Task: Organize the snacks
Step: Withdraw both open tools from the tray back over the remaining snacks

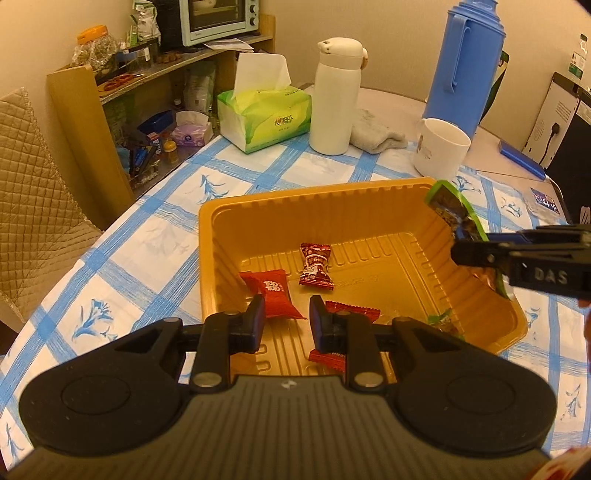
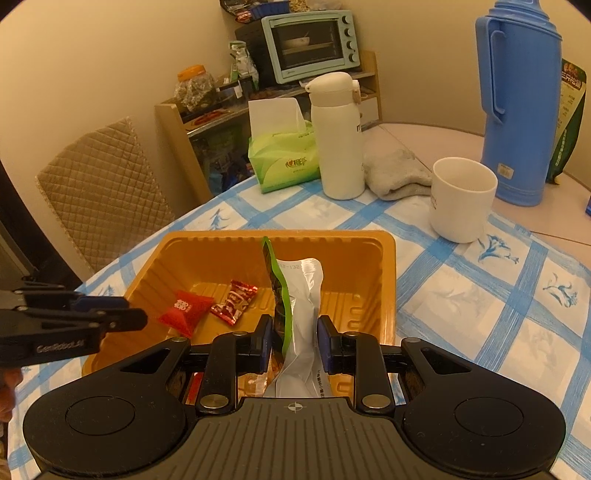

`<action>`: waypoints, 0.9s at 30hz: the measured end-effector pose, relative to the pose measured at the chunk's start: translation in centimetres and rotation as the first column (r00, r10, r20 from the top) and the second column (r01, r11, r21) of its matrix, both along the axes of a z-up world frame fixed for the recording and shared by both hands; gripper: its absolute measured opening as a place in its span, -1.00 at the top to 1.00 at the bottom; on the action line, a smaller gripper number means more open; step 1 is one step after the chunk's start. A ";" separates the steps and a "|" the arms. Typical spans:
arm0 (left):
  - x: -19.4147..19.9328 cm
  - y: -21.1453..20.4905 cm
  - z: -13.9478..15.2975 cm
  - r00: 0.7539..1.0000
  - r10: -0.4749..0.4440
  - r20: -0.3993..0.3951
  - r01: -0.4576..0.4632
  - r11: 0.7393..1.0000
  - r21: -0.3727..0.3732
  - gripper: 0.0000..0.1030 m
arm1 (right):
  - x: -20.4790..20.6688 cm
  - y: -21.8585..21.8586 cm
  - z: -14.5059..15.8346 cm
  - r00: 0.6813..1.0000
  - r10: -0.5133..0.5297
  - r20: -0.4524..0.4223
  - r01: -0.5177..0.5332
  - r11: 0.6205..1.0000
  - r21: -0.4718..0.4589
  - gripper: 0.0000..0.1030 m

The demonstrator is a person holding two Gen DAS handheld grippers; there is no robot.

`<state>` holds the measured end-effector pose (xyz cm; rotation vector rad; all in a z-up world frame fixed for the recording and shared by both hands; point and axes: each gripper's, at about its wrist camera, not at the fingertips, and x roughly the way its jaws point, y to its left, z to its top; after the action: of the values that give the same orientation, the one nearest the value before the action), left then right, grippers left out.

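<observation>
An orange plastic tray (image 1: 369,192) sits on the blue-checked tablecloth and also shows in the right wrist view (image 2: 207,240). In it lie a red square snack packet (image 1: 271,291), a dark red wrapped candy (image 1: 316,266), another red packet (image 1: 356,308) and a green-edged packet (image 1: 443,319). My left gripper (image 1: 287,321) is open and empty over the tray's near side. My right gripper (image 2: 293,341) is shut on a green-edged snack packet (image 2: 301,295) and holds it upright over the tray. It also shows in the left wrist view (image 1: 452,210).
A white mug (image 1: 439,147), a white thermos bottle (image 1: 334,96), a green tissue box (image 1: 264,118), a grey cloth (image 1: 376,133) and a blue thermos jug (image 1: 465,62) stand behind the tray. A quilted chair (image 1: 33,206) and a shelf with a toaster oven (image 1: 218,18) are at the left.
</observation>
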<state>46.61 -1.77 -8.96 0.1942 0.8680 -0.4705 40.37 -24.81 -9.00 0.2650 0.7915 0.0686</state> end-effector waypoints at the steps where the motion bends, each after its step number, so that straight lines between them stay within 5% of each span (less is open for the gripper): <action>1: -0.1 0.1 0.1 1.000 0.004 0.000 -0.004 1.000 -0.002 0.55 | 0.2 0.0 0.0 1.000 -0.006 0.004 0.006 1.000 0.000 0.49; 11: -2.3 1.0 1.0 1.000 0.030 0.002 -0.030 0.999 -0.023 0.47 | -0.4 -0.2 1.2 0.998 -0.033 0.044 0.031 0.999 0.039 0.40; 16: -4.4 1.2 1.7 0.999 0.040 0.009 -0.039 0.998 -0.040 0.43 | -3.3 0.1 2.1 0.997 -0.019 0.074 0.015 0.998 0.058 -0.04; 27: -11.0 2.1 2.6 0.996 0.082 -0.020 -0.083 0.994 -0.074 0.40 | -11.3 0.6 3.1 0.999 0.020 0.046 -0.023 0.997 0.080 -0.09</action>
<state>35.64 0.34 -6.35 0.0854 0.8700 -0.4270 29.07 -24.25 -5.95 0.3304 0.7476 0.1265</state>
